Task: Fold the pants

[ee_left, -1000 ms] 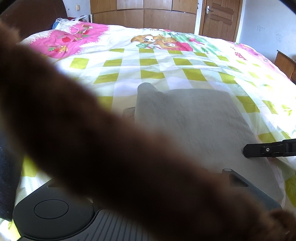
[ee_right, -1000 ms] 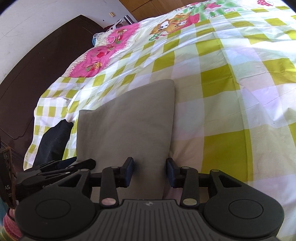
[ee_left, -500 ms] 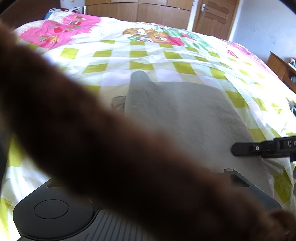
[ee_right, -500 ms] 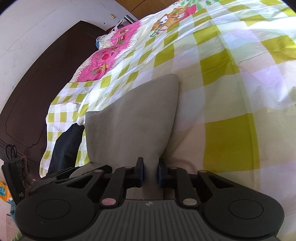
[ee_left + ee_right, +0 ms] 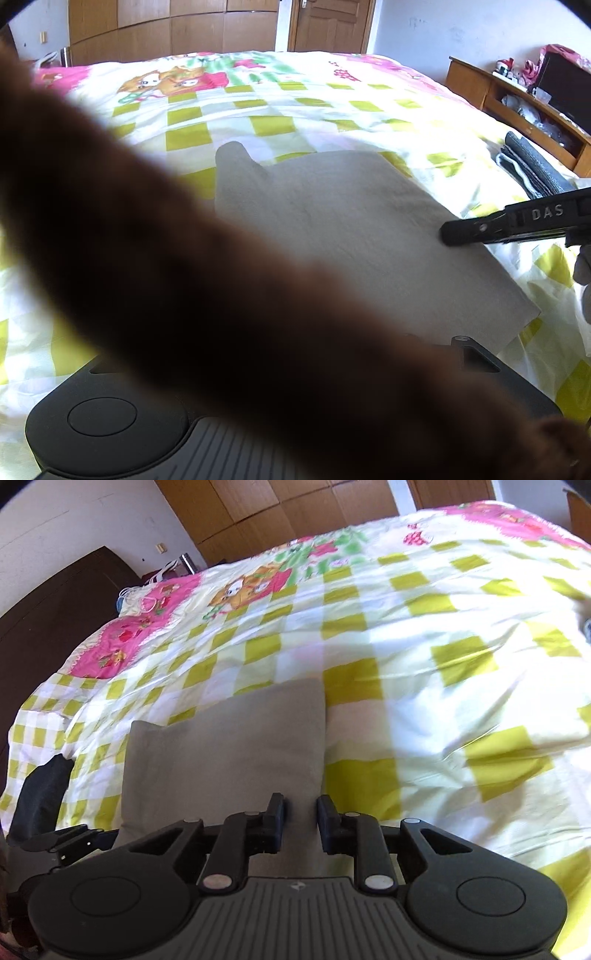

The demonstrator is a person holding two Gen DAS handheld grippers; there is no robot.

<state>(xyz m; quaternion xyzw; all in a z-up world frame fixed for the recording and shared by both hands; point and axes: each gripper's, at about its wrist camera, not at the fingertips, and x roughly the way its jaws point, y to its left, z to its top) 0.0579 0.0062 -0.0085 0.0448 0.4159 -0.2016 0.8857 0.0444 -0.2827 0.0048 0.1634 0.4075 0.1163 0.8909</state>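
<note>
Right gripper (image 5: 300, 821): bottom centre of the right wrist view, jaws parted by a narrow gap, nothing clamped between them. Grey fabric shows through the gap; whether the fingers (image 5: 276, 821) touch it, cannot tell.

Pants (image 5: 229, 753): grey, folded into a flat block, lying on the bedspread (image 5: 424, 657), lower centre-left of that view. In the left wrist view the pants (image 5: 362, 229) sit mid-frame, one corner sticking up at upper left of the block.

Left gripper (image 5: 64, 840): only a black finger seen at the lower left edge of the right wrist view, beside the pants' near corner. In its own view a blurred brown sleeve (image 5: 207, 295) runs diagonally across and hides the fingers; opening cannot be told.

Folded dark grey cloth (image 5: 532, 170) lies at the right edge of the bed.
</note>
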